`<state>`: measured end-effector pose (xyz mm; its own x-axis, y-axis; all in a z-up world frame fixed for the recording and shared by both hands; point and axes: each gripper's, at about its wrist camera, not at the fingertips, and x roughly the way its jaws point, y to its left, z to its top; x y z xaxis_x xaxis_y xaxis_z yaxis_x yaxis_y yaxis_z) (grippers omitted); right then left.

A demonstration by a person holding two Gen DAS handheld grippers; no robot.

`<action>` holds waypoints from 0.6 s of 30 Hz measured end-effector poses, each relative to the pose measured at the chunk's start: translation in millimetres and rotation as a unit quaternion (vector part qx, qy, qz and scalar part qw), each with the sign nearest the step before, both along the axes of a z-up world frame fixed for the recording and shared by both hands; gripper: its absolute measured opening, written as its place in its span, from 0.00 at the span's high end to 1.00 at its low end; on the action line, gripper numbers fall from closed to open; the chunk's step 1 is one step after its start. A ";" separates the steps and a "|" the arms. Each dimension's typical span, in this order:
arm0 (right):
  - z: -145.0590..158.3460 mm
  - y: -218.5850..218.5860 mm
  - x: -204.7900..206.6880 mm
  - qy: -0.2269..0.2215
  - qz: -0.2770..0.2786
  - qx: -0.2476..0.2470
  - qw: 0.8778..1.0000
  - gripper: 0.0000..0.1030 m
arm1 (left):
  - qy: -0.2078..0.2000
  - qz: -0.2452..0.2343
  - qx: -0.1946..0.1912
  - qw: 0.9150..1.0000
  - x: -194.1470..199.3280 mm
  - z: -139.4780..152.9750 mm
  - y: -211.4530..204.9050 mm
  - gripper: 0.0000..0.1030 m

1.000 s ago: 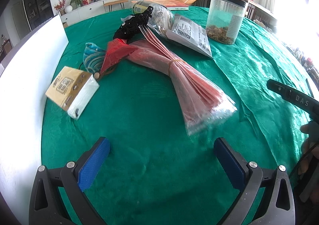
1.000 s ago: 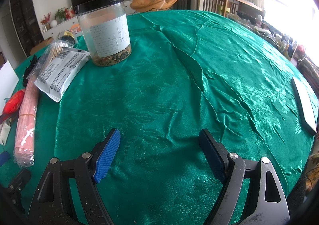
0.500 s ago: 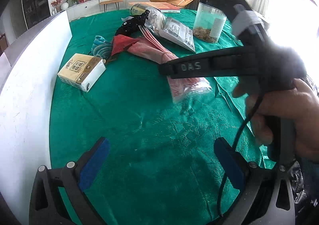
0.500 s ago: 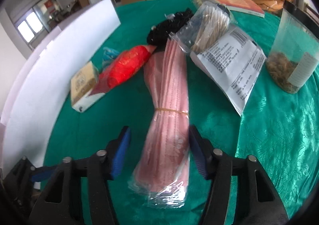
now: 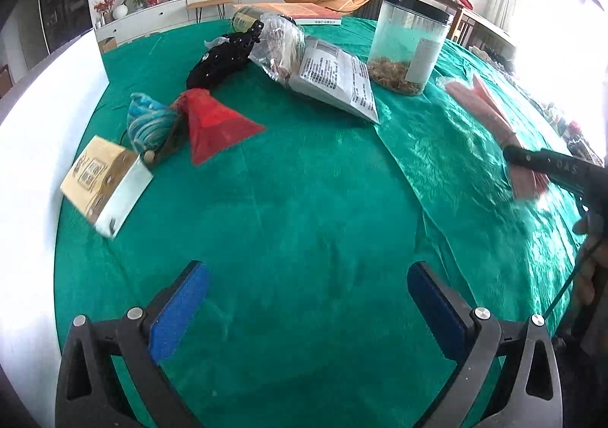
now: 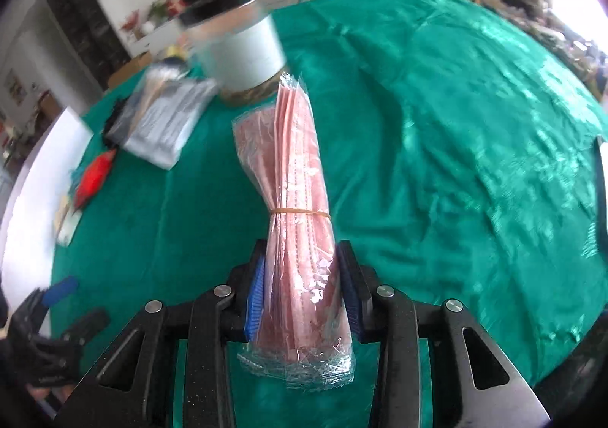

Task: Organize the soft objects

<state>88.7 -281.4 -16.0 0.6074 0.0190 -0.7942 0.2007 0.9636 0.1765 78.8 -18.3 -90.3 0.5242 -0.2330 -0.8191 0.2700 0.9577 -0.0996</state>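
My right gripper [image 6: 302, 299] is clamped on the long pink bundle of flat packets in clear crinkly plastic [image 6: 294, 200], blue pads squeezing its near end; a thin rubber band cinches it around the middle and the far end fans out wider. Its jaws have just been closing, with the bundle between them. The bundle is off the shiny green patterned tablecloth [image 6: 437, 162], sticking forward from the gripper; in the left view it shows blurred at the far right [image 5: 490, 112], beside the clear plastic jar with black lid [image 5: 408, 48]. That jar holds a shallow layer of brown bits at the bottom, rest of it see-through. Clear bag of pale stick-like things [image 5: 279, 44] lies on a white printed pouch [image 5: 334, 78]. Further left: black lumpy soft item [image 5: 224, 59], red mesh cone-shaped bag [image 5: 212, 124], blue striped soft pouch [image 5: 148, 122], tan tissue pack [image 5: 104, 185]. My left gripper [image 5: 307, 310] hangs over bare cloth, fingers wide apart, nothing between. Versus a second ago: the pink bundle lay mid-table by the red bag; that spot is bare now and the bundle is up in the right gripper.
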 end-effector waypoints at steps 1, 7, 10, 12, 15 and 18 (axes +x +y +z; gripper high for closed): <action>1.7 -6.8 12.9 -0.019 -0.016 -0.004 1.000 0.63 | 0.000 0.000 0.006 1.000 7.2 0.0 -3.3 0.00; -4.1 -10.9 25.1 -0.056 -0.016 -0.014 0.998 0.28 | -0.007 -0.001 0.034 0.999 31.1 -8.7 -13.5 0.00; -6.6 -9.1 16.5 -0.038 -0.028 -0.028 0.998 0.27 | -0.024 0.004 0.043 0.999 27.8 -11.5 -15.8 0.00; -6.3 -12.6 16.5 -0.038 -0.037 -0.029 0.998 0.27 | -0.023 0.004 0.040 0.999 28.3 -11.6 -14.8 0.00; -12.2 -12.0 19.7 -0.020 -0.041 -0.028 0.999 0.25 | -0.024 0.004 0.042 0.999 28.9 -11.6 -15.5 0.00; -13.0 -8.5 18.3 -0.016 -0.040 -0.036 0.998 0.23 | -0.024 0.004 0.041 0.999 27.5 -11.3 -16.1 0.00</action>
<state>107.0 -290.0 -29.0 0.6300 -0.0867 -0.7718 0.2729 0.9551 0.1156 106.3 -34.3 -101.6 0.5644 -0.1614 -0.8096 0.2648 0.9643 -0.0076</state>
